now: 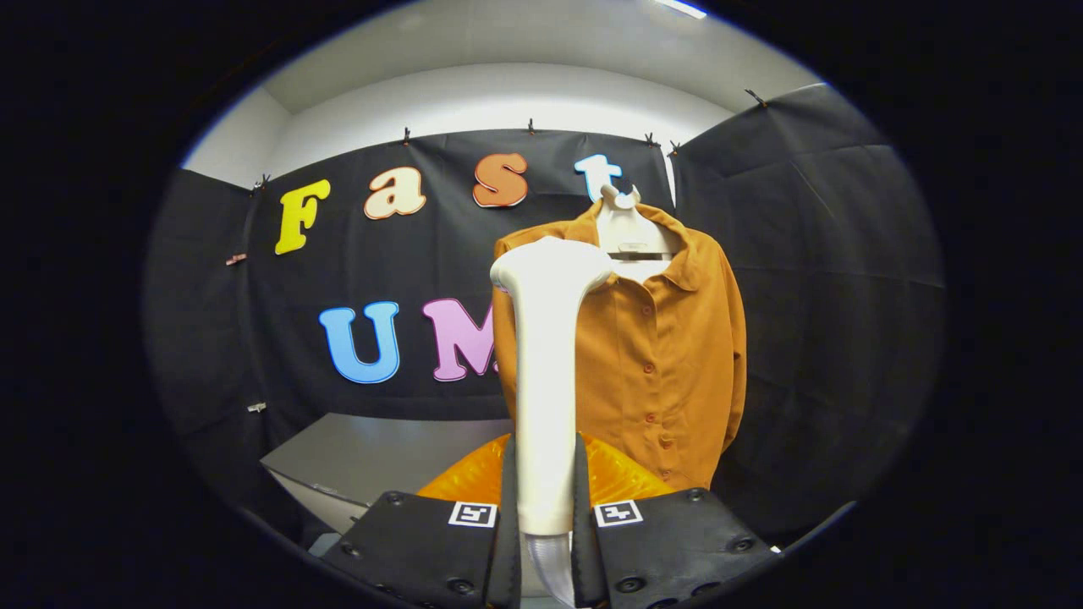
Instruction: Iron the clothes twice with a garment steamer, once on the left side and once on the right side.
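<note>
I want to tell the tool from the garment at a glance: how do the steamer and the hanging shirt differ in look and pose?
The steamer is plain white, smooth and rigid; the shirt is orange cloth with a collar and a row of buttons.
The steamer stands upright between the gripper jaws, which are shut on its handle; the shirt hangs on a white hanger beyond them.
The steamer's head sits at the shirt's shoulder, covering part of it.
Both stand roughly vertical.

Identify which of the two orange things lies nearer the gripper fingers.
The glossy orange base just beyond the fingers; the orange shirt hangs farther back. The gripper is shut on the white steamer.
</note>
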`<state>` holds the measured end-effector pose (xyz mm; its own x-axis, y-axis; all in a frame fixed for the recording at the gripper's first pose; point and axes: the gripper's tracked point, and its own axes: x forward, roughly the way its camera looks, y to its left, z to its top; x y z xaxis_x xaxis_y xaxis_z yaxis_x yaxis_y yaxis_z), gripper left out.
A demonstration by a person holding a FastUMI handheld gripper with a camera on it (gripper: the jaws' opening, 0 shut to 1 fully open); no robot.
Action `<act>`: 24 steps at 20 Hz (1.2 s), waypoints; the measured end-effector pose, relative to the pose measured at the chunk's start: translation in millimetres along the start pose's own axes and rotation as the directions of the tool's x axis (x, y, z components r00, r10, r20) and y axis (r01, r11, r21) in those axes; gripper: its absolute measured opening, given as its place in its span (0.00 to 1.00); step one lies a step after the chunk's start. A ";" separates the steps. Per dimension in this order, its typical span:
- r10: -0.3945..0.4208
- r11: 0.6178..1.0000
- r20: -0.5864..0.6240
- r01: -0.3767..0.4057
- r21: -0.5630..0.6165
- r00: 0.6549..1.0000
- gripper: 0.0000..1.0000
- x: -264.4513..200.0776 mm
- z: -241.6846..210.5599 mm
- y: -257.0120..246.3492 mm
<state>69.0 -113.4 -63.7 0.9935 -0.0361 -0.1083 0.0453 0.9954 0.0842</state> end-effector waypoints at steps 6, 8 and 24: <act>0.032 0.999 0.065 -0.030 -0.025 0.997 0.27 -21.2 34.3 44.4; 0.041 0.999 0.078 -0.040 -0.010 0.996 0.27 -32.2 41.6 56.7; 0.071 0.997 0.139 -0.066 -0.041 0.988 0.27 -87.4 68.4 99.4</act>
<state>-6.2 -17.3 21.9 0.9991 0.0226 0.0363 -0.0244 0.9984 0.0503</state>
